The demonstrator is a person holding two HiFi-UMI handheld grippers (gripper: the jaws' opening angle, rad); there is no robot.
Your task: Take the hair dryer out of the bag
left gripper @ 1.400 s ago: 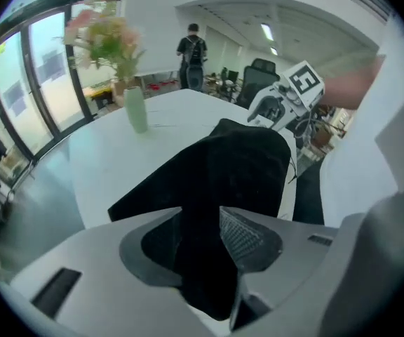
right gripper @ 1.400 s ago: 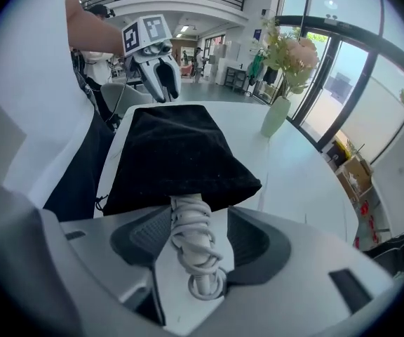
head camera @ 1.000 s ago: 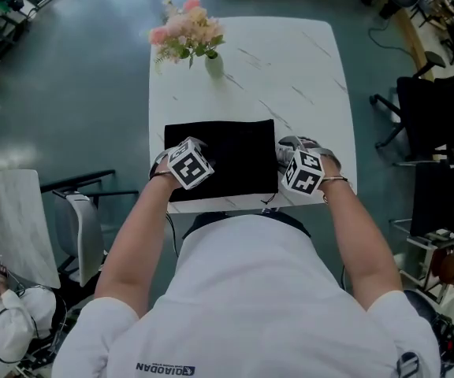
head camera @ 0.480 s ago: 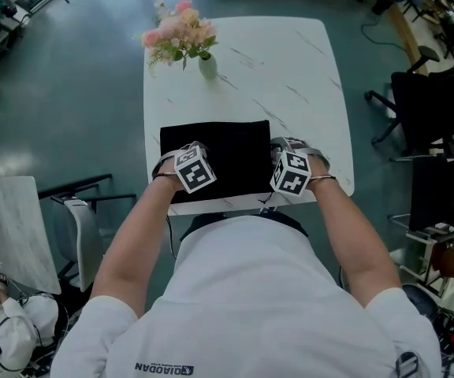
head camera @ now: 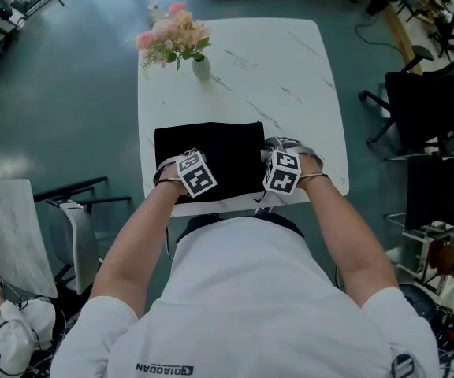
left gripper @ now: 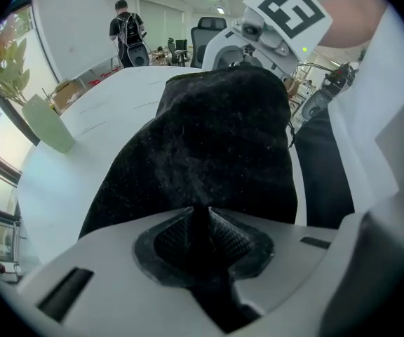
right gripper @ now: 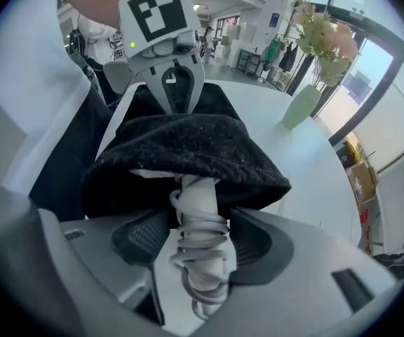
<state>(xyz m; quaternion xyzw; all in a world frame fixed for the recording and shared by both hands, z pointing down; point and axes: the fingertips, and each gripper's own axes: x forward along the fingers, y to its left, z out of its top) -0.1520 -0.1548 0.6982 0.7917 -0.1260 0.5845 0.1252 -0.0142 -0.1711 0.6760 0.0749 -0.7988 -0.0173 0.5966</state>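
Two grips on. Fingers of your left gripper [left gripper: 203,225], just closing in, pinch the black bag [head camera: 211,142] fabric on the worktop [head camera: 290,69]. Fingers of your right gripper [right gripper: 199,239] clamp the cord-wrapped hair dryer [right gripper: 200,202] handle, poking out of the bag mouth.

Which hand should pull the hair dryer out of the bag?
Right. The right gripper grips the hair dryer handle poking from the bag; the left gripper has just closed its jaws on bag cloth.
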